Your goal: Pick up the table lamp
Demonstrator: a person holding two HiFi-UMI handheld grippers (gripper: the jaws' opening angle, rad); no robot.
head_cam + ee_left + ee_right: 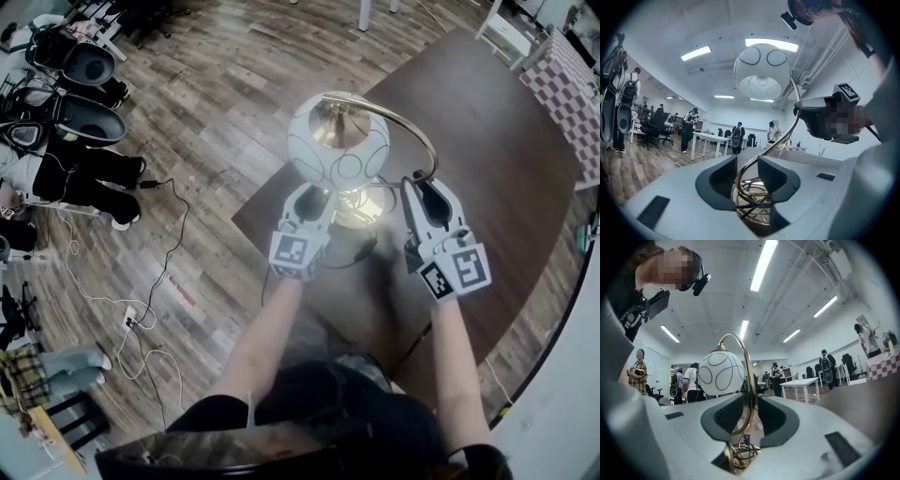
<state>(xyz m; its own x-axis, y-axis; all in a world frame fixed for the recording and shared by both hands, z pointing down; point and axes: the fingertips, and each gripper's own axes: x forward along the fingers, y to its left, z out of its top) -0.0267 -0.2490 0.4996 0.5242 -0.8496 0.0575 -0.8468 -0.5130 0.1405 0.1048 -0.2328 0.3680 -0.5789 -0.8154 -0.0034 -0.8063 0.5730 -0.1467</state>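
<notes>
1. The table lamp (337, 141) stands upright near the corner of the dark table (506, 169). Its white globe shade hangs from a curved brass stem (412, 131) above the base.
2. My left gripper (746, 171) sits level at the base with its jaws spread. The stem's lower curve passes between them, unclamped.
3. My right gripper (749, 414) also has its jaws wide apart, with the stem rising through the gap.
4. A wooden floor (206, 112) with loose cables lies beyond the table.
</notes>
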